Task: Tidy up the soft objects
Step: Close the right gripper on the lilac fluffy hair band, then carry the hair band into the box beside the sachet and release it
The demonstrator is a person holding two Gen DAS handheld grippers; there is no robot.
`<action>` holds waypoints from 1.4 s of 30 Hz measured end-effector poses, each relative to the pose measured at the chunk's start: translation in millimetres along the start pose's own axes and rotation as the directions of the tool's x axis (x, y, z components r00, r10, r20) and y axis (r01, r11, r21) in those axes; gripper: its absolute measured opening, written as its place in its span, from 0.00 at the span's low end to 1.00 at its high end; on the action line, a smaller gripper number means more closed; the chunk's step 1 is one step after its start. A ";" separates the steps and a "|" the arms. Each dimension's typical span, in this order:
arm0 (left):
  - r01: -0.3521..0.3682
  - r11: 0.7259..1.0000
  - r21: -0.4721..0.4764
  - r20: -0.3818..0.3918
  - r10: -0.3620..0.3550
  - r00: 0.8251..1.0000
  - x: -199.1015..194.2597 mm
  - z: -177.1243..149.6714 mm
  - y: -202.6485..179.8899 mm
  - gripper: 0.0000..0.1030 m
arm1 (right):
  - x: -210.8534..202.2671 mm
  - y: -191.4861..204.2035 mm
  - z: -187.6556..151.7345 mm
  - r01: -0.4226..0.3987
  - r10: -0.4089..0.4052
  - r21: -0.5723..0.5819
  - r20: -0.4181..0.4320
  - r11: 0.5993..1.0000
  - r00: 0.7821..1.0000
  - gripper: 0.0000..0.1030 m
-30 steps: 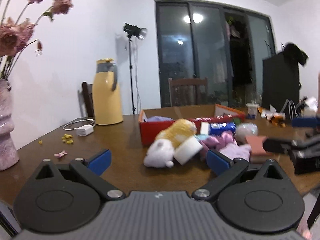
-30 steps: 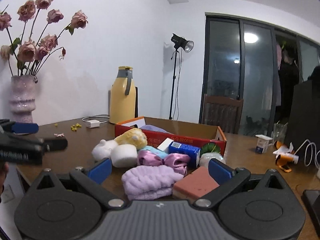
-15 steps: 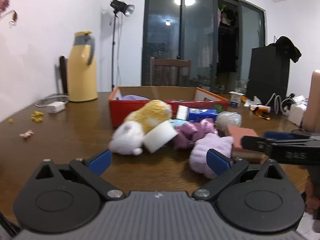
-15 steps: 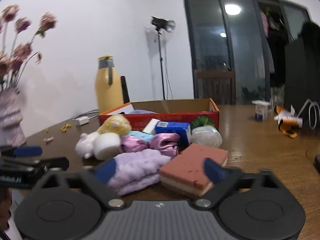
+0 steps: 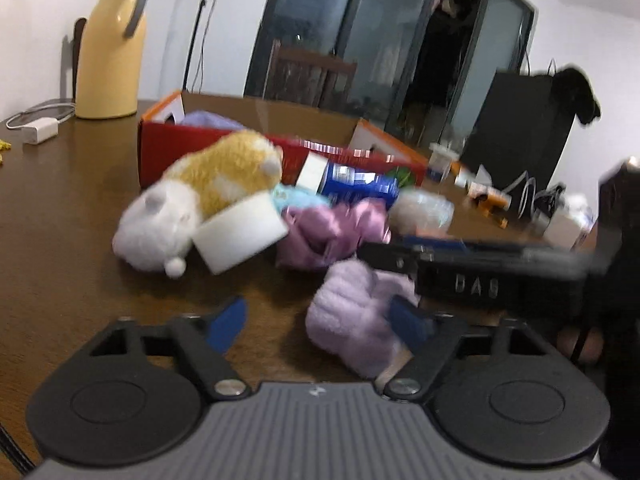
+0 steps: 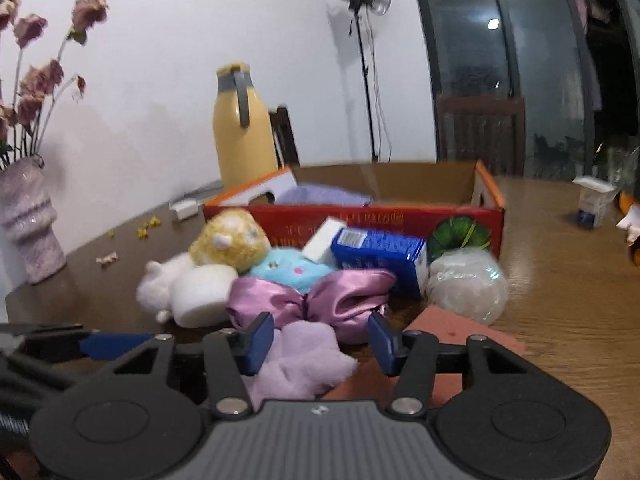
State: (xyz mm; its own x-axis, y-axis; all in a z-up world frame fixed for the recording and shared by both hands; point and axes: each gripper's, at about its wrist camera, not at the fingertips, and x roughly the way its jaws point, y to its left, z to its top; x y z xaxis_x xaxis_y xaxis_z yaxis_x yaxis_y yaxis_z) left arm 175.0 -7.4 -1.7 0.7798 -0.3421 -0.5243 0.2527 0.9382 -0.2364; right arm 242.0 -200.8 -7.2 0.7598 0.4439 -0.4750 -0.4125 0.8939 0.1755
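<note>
A pile of soft things sits in the middle of both views on the brown counter (image 6: 560, 280). Behind the pile stands a red box (image 6: 400, 216) with a purple cloth (image 6: 320, 194) inside.

In the right wrist view, the right gripper (image 6: 320, 340) has its jaws open wide. A fluffy purple towel (image 6: 304, 364) lies between them at the bottom middle of the frame. It may be touching the left blue pad, but the blur makes that hard to tell. Just past the towel is a shiny pink bow (image 6: 312, 300). To the right lies a flat pink sponge (image 6: 460, 328), with a white ball in a clear wrap (image 6: 466, 284) behind it. A yellow and white plush toy (image 6: 208, 256) and a white foam block (image 6: 202, 294) sit at the left of the pile. A blue carton (image 6: 378, 248) leans by the box.

In the left wrist view, the left gripper (image 5: 316, 320) is open wide too and holds nothing. The towel lies near its right pad, at the lower middle. A yellow jug (image 5: 110, 44) stands at the upper left.
</note>
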 end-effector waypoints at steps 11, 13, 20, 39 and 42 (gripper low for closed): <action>0.107 0.986 -0.127 0.008 -0.107 0.994 -32.2 -0.4 38.6 0.24 | -29.6 30.6 -21.1 -0.099 0.100 0.021 -0.059 0.995 0.993 0.24; 0.104 0.977 -0.187 0.022 -0.102 0.995 -40.4 -0.8 45.9 0.32 | -41.3 36.3 -26.1 -0.119 0.120 0.041 -0.040 0.992 0.992 0.26; 0.069 0.974 -0.214 0.041 -0.062 0.997 -42.7 1.2 46.7 0.57 | -42.0 26.9 -26.2 -0.101 0.104 0.101 -0.021 0.990 0.994 0.28; 0.106 0.983 -0.149 0.045 -0.100 0.994 -45.0 0.6 32.7 0.25 | -38.6 27.2 -31.0 -0.135 0.141 0.145 -0.034 0.980 0.989 0.14; 0.127 0.986 -0.107 0.086 -0.118 0.989 -46.6 19.8 26.1 0.25 | -50.6 26.1 -12.7 -0.146 0.145 0.130 0.022 0.981 0.989 0.14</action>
State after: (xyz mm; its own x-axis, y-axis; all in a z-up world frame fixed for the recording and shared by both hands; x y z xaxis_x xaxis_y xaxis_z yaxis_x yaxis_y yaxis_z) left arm 156.6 34.0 32.9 0.7910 -0.4446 -0.4204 0.2867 0.8763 -0.3873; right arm 186.3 -200.7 10.5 0.7031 0.5697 -0.4254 -0.4505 0.8199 0.3533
